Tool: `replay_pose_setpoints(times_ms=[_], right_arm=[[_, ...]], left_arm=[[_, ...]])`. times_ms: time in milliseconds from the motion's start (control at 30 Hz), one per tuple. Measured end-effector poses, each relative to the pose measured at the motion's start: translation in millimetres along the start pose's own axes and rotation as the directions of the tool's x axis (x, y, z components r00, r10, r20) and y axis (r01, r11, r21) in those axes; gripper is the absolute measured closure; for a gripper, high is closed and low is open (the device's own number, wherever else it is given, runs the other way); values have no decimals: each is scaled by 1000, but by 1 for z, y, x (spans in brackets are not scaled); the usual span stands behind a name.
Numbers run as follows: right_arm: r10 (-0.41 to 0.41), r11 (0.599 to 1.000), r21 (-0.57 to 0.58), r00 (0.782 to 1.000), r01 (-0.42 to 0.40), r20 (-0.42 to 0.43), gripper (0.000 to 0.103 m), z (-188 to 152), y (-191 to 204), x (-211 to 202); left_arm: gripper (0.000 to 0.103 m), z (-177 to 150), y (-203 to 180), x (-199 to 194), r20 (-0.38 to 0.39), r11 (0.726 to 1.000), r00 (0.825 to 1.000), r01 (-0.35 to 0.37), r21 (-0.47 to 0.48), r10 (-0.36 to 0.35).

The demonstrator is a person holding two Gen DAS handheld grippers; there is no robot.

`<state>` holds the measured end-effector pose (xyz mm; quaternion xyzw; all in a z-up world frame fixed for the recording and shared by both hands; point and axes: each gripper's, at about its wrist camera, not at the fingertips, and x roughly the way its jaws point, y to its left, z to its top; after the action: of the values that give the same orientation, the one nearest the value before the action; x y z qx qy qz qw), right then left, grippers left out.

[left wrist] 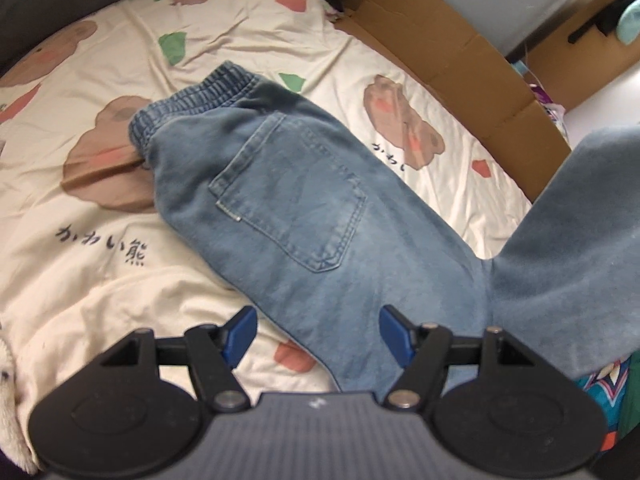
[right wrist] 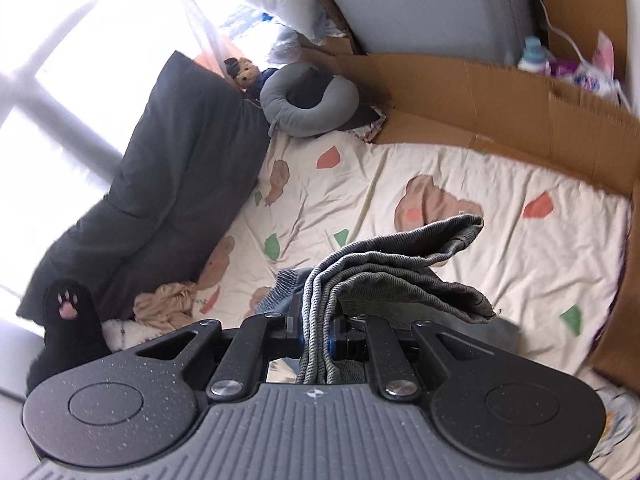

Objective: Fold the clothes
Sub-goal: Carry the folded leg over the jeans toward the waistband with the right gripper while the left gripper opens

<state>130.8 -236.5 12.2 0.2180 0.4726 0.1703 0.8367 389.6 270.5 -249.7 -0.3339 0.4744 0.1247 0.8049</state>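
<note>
My left gripper (left wrist: pixel 316 334) hangs over the faded blue denim jeans with the elastic waistband (left wrist: pixel 280 184), its blue-padded jaws spread wide with nothing between them. The jeans lie back pocket up on the cream bear-print bedsheet (left wrist: pixel 100 248), one leg lifted off to the right. Only my right wrist view shows why: my right gripper (right wrist: pixel 316 338) is pinched tight on bunched grey-looking cloth (right wrist: pixel 400 276), probably that leg's hem, though the backlight dulls its colour. That view alone also shows the grey neck pillow (right wrist: pixel 308 100) beside the brown cardboard wall (right wrist: pixel 520 112).
</note>
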Motion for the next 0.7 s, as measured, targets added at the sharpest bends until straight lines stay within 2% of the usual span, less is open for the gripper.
replay_pose_setpoints(times_ms=[167, 400, 700], right_arm=[[11, 999, 45, 1000, -11, -11, 93, 2, 5, 25], [31, 997, 74, 998, -28, -47, 93, 3, 13, 59], [49, 992, 117, 994, -38, -93, 93, -5, 23, 127]], left_arm=[[33, -6, 8, 1, 4, 999, 1000, -1, -37, 1], [34, -8, 21, -5, 70, 995, 998, 3, -97, 4], [34, -7, 41, -14, 118, 988, 993, 0, -155, 19]])
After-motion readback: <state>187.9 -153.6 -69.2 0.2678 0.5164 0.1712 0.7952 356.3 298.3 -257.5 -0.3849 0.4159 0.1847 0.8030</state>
